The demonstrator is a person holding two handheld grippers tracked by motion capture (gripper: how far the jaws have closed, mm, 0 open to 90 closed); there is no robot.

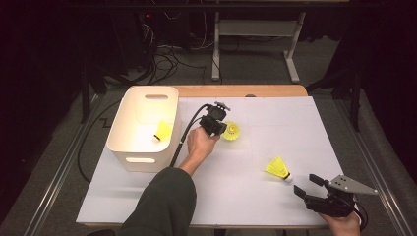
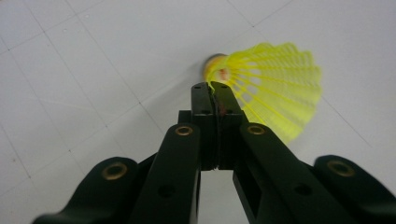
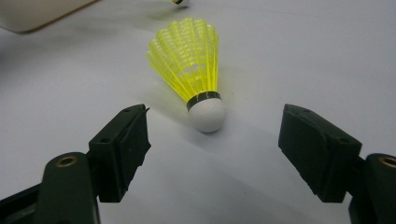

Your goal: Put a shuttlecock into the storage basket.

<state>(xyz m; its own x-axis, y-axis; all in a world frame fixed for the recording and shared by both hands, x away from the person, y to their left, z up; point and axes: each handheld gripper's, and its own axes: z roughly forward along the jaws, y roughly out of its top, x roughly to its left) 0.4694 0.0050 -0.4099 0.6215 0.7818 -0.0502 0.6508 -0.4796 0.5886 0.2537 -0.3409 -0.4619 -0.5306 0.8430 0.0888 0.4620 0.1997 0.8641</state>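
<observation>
My left gripper point(image 1: 222, 129) point(image 2: 214, 88) is at the table's middle, just right of the bin, shut on the skirt of a yellow shuttlecock point(image 1: 232, 131) point(image 2: 271, 88) close to its cork. A second yellow shuttlecock point(image 1: 278, 168) point(image 3: 191, 65) with a white cork lies on its side on the white sheet at the right. My right gripper point(image 1: 306, 185) point(image 3: 214, 116) stands open just in front of that cork, near the table's front right corner, with nothing between its pads. A third yellow shuttlecock point(image 1: 163, 131) lies inside the bin.
A white plastic bin point(image 1: 142, 96) point(image 3: 37, 14) with handle slots stands at the left of the table. A white sheet point(image 1: 275, 118) covers the tabletop. Cables and a desk frame are on the floor beyond the far edge.
</observation>
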